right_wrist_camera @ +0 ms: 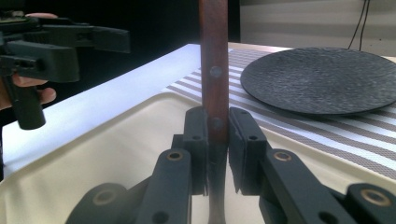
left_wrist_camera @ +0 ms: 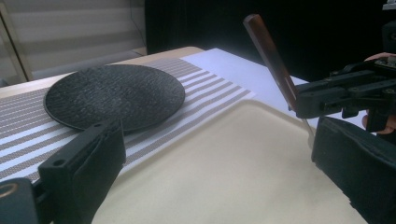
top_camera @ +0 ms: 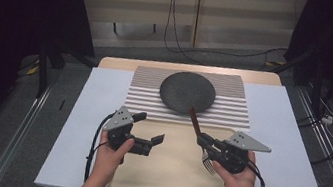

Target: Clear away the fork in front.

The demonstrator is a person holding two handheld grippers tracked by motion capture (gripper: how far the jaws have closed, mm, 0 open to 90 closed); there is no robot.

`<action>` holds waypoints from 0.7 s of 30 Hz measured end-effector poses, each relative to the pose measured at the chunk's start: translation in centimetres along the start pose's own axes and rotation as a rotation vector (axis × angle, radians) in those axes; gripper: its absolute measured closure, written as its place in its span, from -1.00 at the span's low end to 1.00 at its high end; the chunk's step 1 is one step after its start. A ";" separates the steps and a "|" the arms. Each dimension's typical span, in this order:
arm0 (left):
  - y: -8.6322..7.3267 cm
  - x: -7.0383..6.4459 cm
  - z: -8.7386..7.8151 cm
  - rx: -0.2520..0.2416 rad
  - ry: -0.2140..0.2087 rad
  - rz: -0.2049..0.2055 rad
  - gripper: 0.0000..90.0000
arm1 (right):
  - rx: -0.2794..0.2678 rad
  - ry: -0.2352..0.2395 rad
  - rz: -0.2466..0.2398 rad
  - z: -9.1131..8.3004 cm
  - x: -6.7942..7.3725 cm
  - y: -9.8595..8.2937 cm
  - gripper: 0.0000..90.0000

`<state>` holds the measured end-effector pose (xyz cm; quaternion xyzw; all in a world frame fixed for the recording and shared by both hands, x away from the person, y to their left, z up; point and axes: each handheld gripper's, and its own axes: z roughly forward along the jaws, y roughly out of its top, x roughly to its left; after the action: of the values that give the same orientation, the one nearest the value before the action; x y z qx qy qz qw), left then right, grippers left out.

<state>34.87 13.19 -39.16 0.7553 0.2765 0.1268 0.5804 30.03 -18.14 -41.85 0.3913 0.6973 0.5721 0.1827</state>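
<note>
My right gripper (top_camera: 201,138) is shut on a fork (top_camera: 196,122) with a brown wooden handle. The handle points up and away toward the plate, and the metal tines (top_camera: 208,164) hang below the jaws over the tray. In the right gripper view the handle (right_wrist_camera: 214,70) stands upright, pinched between the two pads. My left gripper (top_camera: 150,127) is open above the tray's left part, with nothing between its jaws. In the left gripper view the fork (left_wrist_camera: 271,58) and the right gripper (left_wrist_camera: 308,100) are at the right. A dark round plate (top_camera: 187,92) lies on the striped placemat (top_camera: 233,109).
A beige tray (top_camera: 167,174) lies at the near edge of the table, on a white sheet (top_camera: 278,141). The striped placemat lies just beyond it. Cables (top_camera: 174,29) run over the floor behind the table.
</note>
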 end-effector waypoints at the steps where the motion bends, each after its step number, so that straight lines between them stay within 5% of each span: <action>1: 0.0 0.0 0.1 -0.003 0.001 -0.007 -0.93 | -0.002 -0.001 -0.008 0.1 0.2 0.0 0.75; 10: -0.1 -1.0 1.3 0.021 -0.034 -0.021 -0.87 | 0.011 0.017 -0.034 0.9 1.4 -0.2 0.75; 21: 0.1 -2.1 2.6 0.008 -0.094 -0.125 -0.51 | 0.024 0.034 -0.084 1.8 2.8 -0.3 0.75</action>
<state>34.50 9.90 -39.58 0.7441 0.2960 0.0534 0.5966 29.38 -14.87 -42.10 0.3542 0.7228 0.5621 0.1900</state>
